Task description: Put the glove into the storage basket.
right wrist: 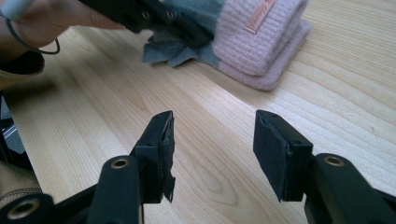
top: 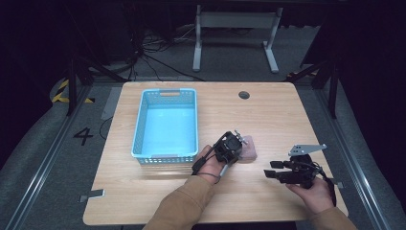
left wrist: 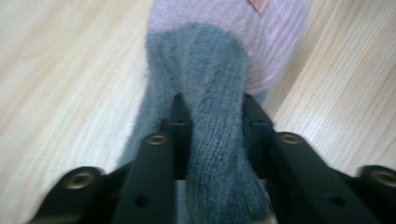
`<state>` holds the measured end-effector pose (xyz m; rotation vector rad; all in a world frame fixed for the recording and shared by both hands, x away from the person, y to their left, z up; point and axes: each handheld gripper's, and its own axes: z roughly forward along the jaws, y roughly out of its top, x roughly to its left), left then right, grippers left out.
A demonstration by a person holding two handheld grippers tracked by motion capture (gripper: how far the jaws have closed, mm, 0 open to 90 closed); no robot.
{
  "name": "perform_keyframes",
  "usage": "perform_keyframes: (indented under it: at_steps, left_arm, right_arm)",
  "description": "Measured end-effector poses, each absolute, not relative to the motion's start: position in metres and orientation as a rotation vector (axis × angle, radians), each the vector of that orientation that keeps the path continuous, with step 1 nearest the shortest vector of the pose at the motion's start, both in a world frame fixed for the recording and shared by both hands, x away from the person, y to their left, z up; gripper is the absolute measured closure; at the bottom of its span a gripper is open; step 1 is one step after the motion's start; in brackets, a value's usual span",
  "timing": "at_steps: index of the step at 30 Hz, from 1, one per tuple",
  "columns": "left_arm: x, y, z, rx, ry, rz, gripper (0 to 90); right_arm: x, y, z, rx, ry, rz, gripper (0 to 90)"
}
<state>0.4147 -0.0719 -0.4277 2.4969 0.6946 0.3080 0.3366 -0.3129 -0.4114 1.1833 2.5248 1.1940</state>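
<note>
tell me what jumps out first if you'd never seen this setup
The empty light-blue basket on the left half of the wooden table. Right of it, the left gripper pinches the grey part of a folded pink-and-grey knit item. Nearer the person, the right gripper stands open over bare wood.

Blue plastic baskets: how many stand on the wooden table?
1. The blue plastic basket stands on the left half of the wooden table, beyond the left gripper.
</note>
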Motion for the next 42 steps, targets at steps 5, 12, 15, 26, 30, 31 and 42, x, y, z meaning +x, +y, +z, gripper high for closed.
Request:
perform_keyframes:
  at_steps: [5,12,15,26,30,31,42]
  left_arm:
    - [0.414,-0.071,-0.427,2.505,0.688,0.299,76.6]
    - [0.415,-0.071,-0.428,2.446,0.716,0.199,51.4]
    - [0.415,-0.075,-0.43,2.469,0.711,0.154,41.0]
    - [0.414,-0.079,-0.433,2.477,0.718,0.097,24.0]
    - [0.413,-0.078,-0.431,2.46,0.713,0.077,18.9]
    - [0.413,-0.077,-0.43,2.456,0.709,0.068,17.0]
    - [0.421,-0.084,-0.44,2.477,0.787,0.13,0.0]
  right_arm:
    - [0.338,-0.313,-0.412,1.19,2.525,1.206,49.3]
    - [0.338,-0.312,-0.412,1.189,2.532,1.211,49.0]
    - [0.339,-0.312,-0.413,1.193,2.533,1.212,48.9]
    - [0.338,-0.312,-0.412,1.195,2.535,1.218,48.3]
    - [0.339,-0.312,-0.413,1.207,2.53,1.216,48.2]
    - [0.339,-0.312,-0.413,1.209,2.531,1.215,48.2]
    - [0.339,-0.312,-0.414,1.211,2.536,1.219,47.3]
